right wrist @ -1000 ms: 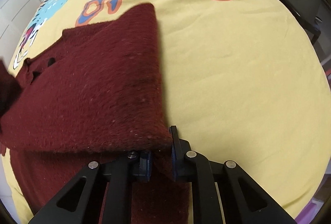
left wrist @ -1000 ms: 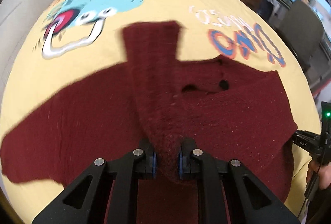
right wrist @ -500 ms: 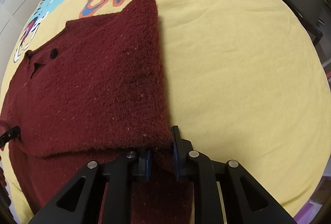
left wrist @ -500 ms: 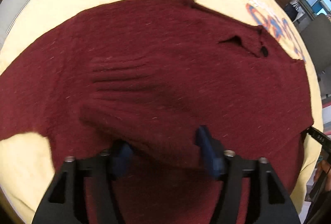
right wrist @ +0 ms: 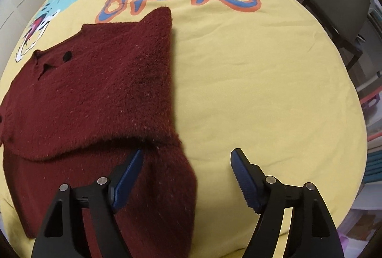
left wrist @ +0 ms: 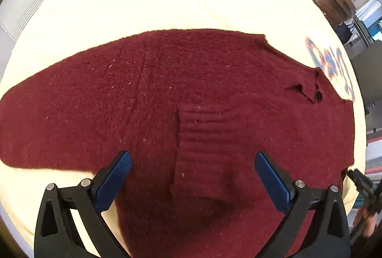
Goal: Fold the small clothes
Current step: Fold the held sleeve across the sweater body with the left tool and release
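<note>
1. My left gripper [left wrist: 193, 177] was wide open, holding nothing, hovering over the ribbed cuff [left wrist: 203, 138].
2. My right gripper [right wrist: 186, 169] was spread open too, empty.
3. The maroon sweater [right wrist: 95, 95] lay flat on the yellow dino cloth [right wrist: 262, 81], both sleeves folded in.

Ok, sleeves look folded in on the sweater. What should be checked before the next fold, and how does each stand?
1. Left gripper open, free of sweater: ok.
2. Right gripper open, holding nothing: ok.
3. Left sleeve cuff lying on the body: ok.
4. Right sleeve folded over the body: ok, though its lower end bulges.
5. Sweater wholly on the yellow cloth: cannot tell, bottom hem out of view.
</note>
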Motion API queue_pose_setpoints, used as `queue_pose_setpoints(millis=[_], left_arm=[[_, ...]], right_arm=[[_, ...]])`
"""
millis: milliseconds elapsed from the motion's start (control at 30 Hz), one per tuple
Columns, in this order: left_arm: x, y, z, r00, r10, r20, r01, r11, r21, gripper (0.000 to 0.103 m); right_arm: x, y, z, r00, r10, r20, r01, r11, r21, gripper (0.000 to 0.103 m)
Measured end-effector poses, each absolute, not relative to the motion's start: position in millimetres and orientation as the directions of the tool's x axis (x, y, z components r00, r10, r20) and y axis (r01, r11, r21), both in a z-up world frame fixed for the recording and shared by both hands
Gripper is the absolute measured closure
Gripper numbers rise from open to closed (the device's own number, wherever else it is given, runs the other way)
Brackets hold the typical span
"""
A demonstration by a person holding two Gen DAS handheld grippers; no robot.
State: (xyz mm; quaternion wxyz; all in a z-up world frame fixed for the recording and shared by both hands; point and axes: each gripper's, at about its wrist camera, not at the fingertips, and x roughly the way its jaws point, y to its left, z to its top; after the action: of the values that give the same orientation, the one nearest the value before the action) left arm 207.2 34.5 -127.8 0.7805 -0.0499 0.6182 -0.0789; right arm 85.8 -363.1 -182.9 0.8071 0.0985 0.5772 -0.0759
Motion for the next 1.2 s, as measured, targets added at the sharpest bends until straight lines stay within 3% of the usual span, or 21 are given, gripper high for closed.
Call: queue_pose_setpoints(millis=[133,300,333,400,433,467,500,867,1100,1167,1200], left_arm=[[223,28,-158,0.154,-0.224,-0.962,0.046,0.974,-0.22,0.002],[223,9,-173,0.166,-0.158,-0.973,0.084,0.986,-0.145,0.004],[221,5,-172,0.174,-0.154,-0.973,0.101,0.985,-0.138,0.01],[217,-1,-168,0.197,-0.134,-0.971,0.136,0.985,-0.108,0.048],[215,-5,-166,0.206,-0.137,-0.969,0.15,0.983,-0.107,0.058],[214,-10,-162,0.211,-0.151,-0.966,0.164,0.979,-0.118,0.081],[214,-13,-159,0.209,-0.175,-0.962,0.176,0.974,-0.139,0.091],[221,16,-83,0.424,-0.22,-0.879,0.181,0.971,-0.156,0.094],[229,19,-110,0.389,-0.175,-0.904,0.19,0.976,-0.107,0.094],[222,32,-112,0.381,-0.168,-0.909,0.185,0.977,-0.104,0.094],[222,32,-115,0.377,-0.173,-0.91,0.185,0.977,-0.109,0.094]], right_arm=[[76,-363,-181,0.32,0.007,-0.947,0.246,0.965,0.09,0.026],[68,-360,-187,0.295,0.008,-0.955,0.257,0.963,0.087,0.026],[67,-360,-188,0.292,0.006,-0.956,0.259,0.962,0.085,0.026],[69,-362,-189,0.29,0.004,-0.957,0.264,0.961,0.084,0.026],[70,-362,-188,0.292,0.002,-0.957,0.267,0.96,0.083,0.026],[70,-362,-187,0.294,-0.001,-0.956,0.269,0.96,0.082,0.026],[70,-363,-185,0.296,-0.003,-0.955,0.27,0.959,0.08,0.026],[124,-374,-167,0.359,0.069,-0.931,0.28,0.943,0.178,0.024],[185,-365,-204,0.31,0.131,-0.942,0.299,0.927,0.227,0.025],[188,-363,-209,0.307,0.14,-0.942,0.306,0.922,0.237,0.058],[188,-363,-210,0.317,0.175,-0.932,0.297,0.915,0.273,0.083]])
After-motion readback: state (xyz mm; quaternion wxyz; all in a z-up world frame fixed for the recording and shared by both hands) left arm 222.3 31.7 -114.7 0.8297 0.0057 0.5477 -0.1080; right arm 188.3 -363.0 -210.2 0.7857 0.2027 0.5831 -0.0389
